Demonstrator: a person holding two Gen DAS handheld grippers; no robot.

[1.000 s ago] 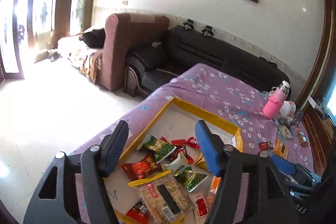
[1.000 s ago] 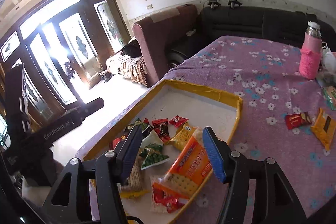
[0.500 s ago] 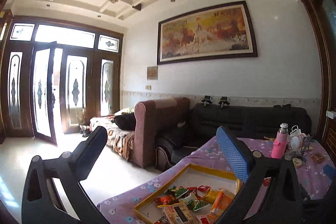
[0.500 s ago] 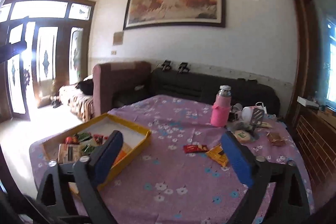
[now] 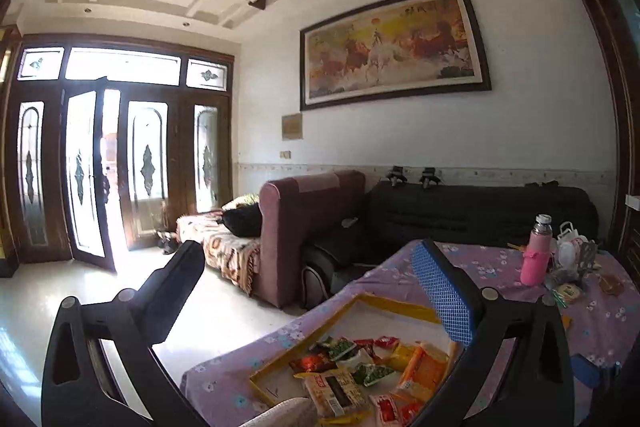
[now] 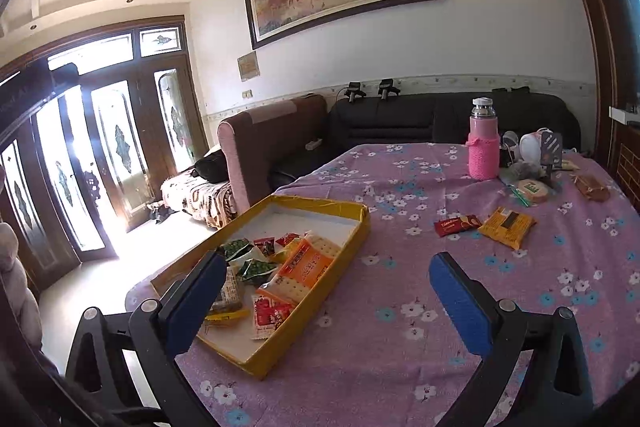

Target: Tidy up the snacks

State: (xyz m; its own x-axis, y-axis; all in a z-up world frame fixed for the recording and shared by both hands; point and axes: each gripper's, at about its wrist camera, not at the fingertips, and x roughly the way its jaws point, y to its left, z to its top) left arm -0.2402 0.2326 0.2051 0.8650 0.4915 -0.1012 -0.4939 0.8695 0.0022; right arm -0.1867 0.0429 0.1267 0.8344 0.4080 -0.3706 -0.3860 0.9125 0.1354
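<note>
A shallow yellow tray (image 6: 362, 227) lies on the purple flowered tablecloth (image 6: 400, 347) and holds several snack packs, among them an orange cracker pack (image 6: 308, 263), green packs (image 6: 256, 269) and a red pack (image 6: 268, 311). Two loose packets rest on the cloth to the tray's right: a red one (image 6: 456, 225) and a yellow-orange one (image 6: 506, 225). My right gripper (image 6: 328, 259) hovers open over the table's near edge, empty. My left gripper (image 5: 306, 251) is open and empty too, held level and back from the tray (image 5: 396, 305).
A pink bottle (image 6: 484, 147) and small clutter (image 6: 532, 183) stand at the table's far right. A maroon sofa (image 6: 272, 131) and a black sofa (image 6: 440, 119) lie beyond the table. Bare floor and glass doors (image 5: 88, 179) are to the left.
Both grippers opened wide, drew back from over the tray and tilted upward. The right view swung right, so the loose packets and bottle now sit ahead of it.
</note>
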